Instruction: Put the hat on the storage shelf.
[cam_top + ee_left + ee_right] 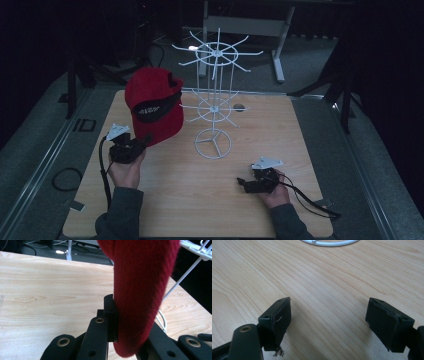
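Cap point(152, 102): red, held above the table point(200, 200), left of the white rack point(215, 95); brim down in the jaws, crown rising toward the rack's prongs.
Rack: nearer the left hand.
Left gripper point(131, 145): clamped on the cap's brim.
Right gripper point(245, 182): jaws apart, empty, resting low.
Writing: cap's black patch unreadable.

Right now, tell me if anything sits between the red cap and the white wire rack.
Nothing visible does. The left tool is shut on the red cap's brim, holding it just left of the white wire rack, with only open air between them. The right tool hovers low over the table, away from that gap.
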A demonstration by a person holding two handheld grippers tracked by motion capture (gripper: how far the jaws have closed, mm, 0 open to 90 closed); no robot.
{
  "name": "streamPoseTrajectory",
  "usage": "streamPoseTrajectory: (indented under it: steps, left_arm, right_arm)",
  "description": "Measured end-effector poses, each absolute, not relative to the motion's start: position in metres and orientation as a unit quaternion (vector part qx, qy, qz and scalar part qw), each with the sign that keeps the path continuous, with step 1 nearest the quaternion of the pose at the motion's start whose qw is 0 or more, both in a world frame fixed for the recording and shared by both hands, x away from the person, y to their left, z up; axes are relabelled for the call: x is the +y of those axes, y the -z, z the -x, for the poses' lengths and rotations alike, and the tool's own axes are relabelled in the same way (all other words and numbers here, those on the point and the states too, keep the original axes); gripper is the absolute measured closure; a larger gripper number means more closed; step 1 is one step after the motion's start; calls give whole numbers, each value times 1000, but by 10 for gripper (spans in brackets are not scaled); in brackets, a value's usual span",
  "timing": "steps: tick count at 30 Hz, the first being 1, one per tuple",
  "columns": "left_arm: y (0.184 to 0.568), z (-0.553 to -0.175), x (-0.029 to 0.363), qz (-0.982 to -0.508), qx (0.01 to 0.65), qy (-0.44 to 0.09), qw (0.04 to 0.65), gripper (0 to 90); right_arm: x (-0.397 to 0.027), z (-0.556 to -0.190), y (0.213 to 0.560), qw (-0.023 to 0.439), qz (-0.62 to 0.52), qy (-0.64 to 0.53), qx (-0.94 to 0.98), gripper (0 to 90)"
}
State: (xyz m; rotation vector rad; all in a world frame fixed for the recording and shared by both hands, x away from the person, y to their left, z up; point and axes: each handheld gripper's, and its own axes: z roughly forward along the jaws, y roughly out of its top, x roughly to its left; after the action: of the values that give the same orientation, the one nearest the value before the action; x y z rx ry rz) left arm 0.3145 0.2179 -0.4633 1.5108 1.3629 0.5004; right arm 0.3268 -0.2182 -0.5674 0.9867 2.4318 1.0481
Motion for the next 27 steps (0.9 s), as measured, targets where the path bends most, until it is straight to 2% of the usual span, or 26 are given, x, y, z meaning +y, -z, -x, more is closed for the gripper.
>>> streamPoseTrajectory:
  steps: [27]
  left_arm:
    - [438,-315,219,-615,550,-228,517,860]
  right_arm:
    - [-218,-327,567,157,-345,-366,850,202]
